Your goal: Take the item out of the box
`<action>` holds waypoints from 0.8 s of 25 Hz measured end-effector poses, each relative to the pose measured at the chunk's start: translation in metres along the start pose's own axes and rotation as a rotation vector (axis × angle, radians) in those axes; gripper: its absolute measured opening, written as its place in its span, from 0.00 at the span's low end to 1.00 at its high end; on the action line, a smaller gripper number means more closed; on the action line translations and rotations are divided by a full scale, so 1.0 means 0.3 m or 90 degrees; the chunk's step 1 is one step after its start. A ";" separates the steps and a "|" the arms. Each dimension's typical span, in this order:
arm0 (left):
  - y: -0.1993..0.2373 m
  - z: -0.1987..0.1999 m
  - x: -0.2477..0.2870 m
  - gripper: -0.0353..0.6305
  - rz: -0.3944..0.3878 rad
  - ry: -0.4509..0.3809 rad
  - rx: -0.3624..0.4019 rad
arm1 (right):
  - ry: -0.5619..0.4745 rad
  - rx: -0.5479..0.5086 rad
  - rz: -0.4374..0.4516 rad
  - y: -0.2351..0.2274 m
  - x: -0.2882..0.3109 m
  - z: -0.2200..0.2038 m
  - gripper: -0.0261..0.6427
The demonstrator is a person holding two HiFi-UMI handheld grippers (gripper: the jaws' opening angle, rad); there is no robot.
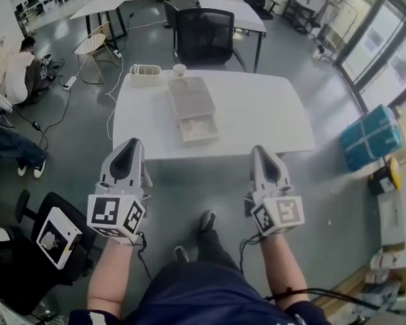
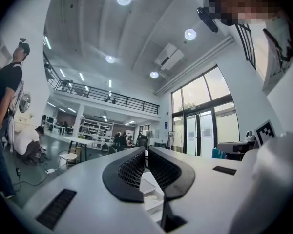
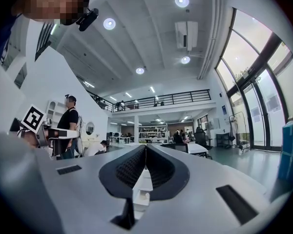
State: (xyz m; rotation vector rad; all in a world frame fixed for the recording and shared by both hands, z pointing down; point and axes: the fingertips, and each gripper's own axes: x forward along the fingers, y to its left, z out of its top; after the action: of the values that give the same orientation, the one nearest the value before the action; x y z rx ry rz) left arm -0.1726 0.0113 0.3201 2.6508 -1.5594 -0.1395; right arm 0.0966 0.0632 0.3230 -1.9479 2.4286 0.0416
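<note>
Tongs both pressed together, empty: L gripper [image 1: 130, 145], R gripper [image 1: 262, 152], clear of box [image 1: 190, 95].

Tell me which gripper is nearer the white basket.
Left. The left gripper is almost straight before the white basket; the right gripper is far off to the side.
</note>
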 end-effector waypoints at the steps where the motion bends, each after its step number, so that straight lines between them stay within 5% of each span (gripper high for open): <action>1: -0.001 -0.010 0.022 0.12 0.000 0.005 0.004 | 0.002 0.003 0.002 -0.015 0.021 -0.011 0.07; 20: -0.071 -0.161 0.556 0.12 0.068 0.109 0.070 | 0.055 0.080 0.141 -0.273 0.520 -0.229 0.07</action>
State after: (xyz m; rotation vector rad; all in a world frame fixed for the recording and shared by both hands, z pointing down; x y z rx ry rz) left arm -0.0683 -0.1238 0.3583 2.5703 -1.6924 0.1789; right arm 0.1423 -0.1092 0.3854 -1.6577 2.6186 -0.1897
